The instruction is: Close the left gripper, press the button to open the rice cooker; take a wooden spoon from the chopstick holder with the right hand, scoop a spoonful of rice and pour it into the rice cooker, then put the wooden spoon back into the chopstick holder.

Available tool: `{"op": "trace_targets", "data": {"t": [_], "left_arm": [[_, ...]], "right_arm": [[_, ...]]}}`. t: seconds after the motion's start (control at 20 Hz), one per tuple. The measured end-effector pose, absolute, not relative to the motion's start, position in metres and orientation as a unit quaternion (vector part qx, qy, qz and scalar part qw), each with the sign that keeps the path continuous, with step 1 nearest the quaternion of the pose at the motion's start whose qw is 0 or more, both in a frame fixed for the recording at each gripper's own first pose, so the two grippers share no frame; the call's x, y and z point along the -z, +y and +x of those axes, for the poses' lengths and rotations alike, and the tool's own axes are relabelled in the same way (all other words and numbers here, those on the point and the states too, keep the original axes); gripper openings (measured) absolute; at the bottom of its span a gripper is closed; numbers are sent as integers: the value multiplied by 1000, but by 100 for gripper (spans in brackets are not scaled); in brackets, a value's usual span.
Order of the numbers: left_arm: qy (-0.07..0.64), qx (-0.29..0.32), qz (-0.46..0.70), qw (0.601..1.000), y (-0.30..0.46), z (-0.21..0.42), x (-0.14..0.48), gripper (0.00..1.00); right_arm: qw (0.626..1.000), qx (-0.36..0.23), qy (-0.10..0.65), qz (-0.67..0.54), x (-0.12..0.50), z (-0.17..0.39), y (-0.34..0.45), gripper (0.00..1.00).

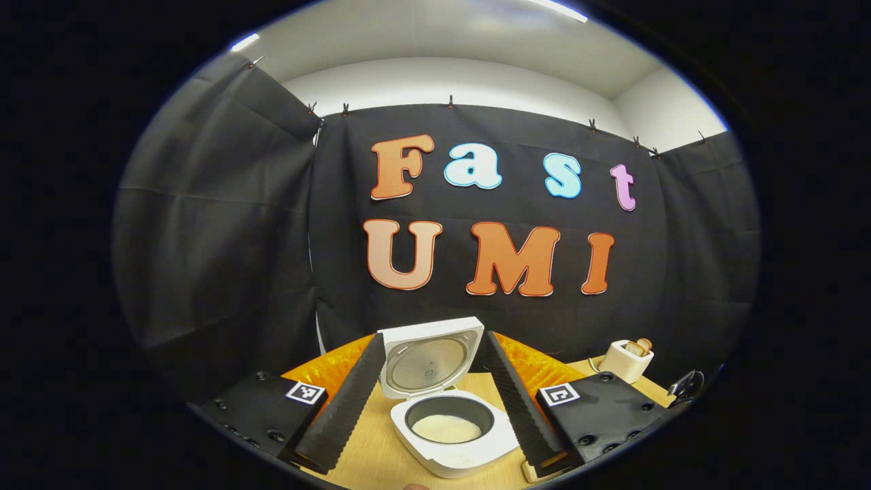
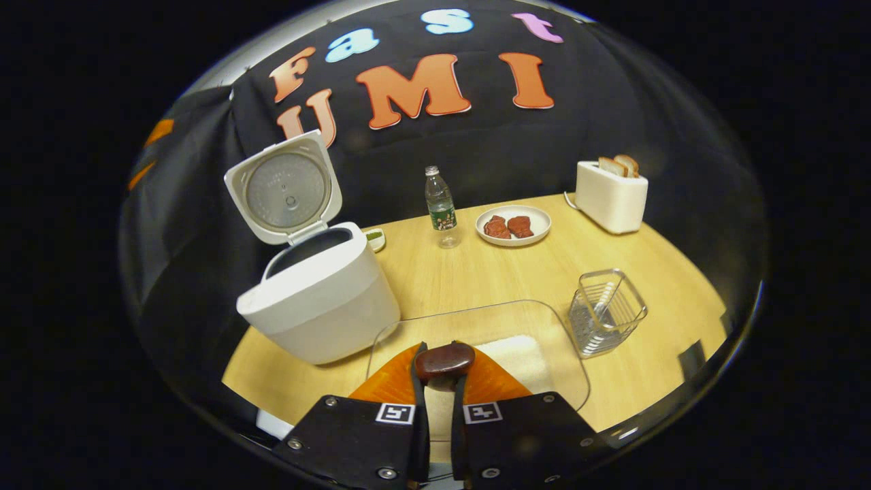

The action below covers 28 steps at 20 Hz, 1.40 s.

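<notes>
The right tool (image 2: 435, 381) grips the wooden spoon (image 2: 445, 361) tight, its bowl poking forward over the rice tray (image 2: 476, 320). The open rice cooker (image 2: 320, 292) sits to its left; the chopstick holder (image 2: 605, 313) to its right. The left tool (image 1: 435, 401) hangs spread wide, facing the cooker.

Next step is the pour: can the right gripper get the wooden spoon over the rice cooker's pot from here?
Probably yes. The rice cooker has its lid tipped right back, and the right gripper, shut on the wooden spoon, has bare table between it and the pot.
</notes>
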<state>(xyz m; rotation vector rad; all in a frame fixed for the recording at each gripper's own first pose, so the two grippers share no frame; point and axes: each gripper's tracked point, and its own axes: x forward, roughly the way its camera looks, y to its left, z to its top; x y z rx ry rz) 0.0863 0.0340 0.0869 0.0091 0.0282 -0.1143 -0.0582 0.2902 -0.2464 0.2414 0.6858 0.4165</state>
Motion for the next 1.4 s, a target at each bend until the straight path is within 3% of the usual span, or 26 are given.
{"op": "trace_targets", "data": {"t": [0.4,0.8,0.95,1.4], "left_arm": [[24,68,1,997,24,91,-82,97],[28,82,-4,996,12,94,-82,95],[26,85,-3,996,9,96,-85,95],[16,83,-4,996,15,95,-91,96]], "right_arm": [[862,-146,342,344,259,-42,267,12],[771,-91,361,517,280,-33,247,12],[746,-86,356,556,277,-32,246,11],[718,-64,342,603,258,-23,227,11]]}}
